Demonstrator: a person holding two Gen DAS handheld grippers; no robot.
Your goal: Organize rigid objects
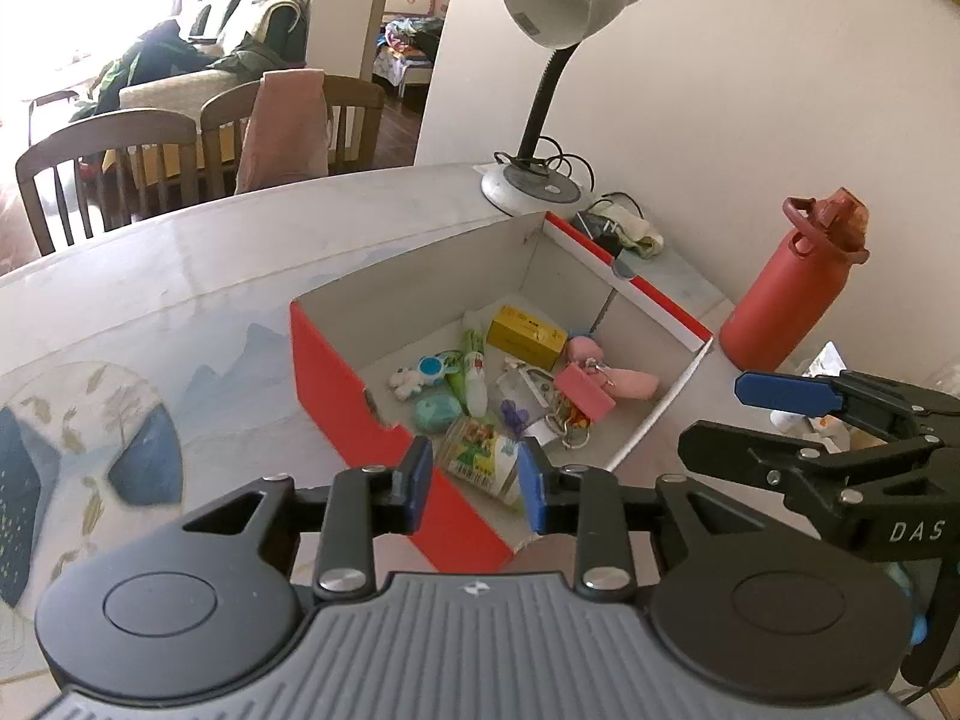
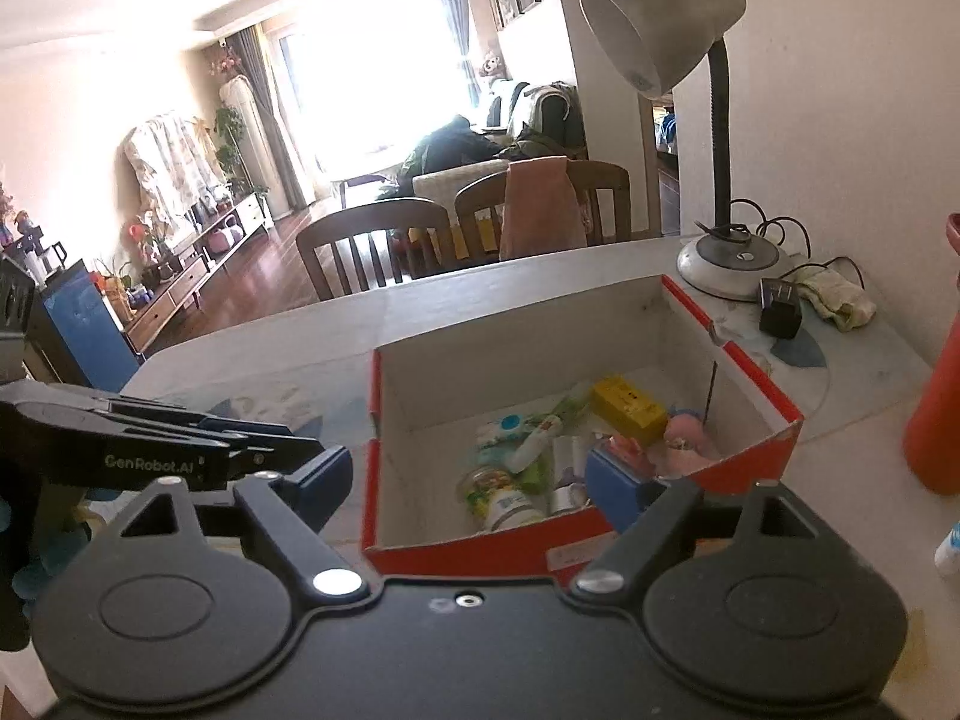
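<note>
The red box [image 1: 336, 396] sat open on the bench [image 1: 198, 276], holding a yellow carton [image 1: 527, 336] and a labelled jar [image 1: 480, 456]. I held my left tool [image 1: 477, 483] apart over its near edge; my right tool [image 2: 474, 489], marked "DAS", gaped empty too.

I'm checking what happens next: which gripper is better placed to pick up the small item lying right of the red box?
Right, probably. The right gripper is open, and the white-and-blue item lies on its side of the red box; the left gripper hovers over the box's opposite corner.
</note>
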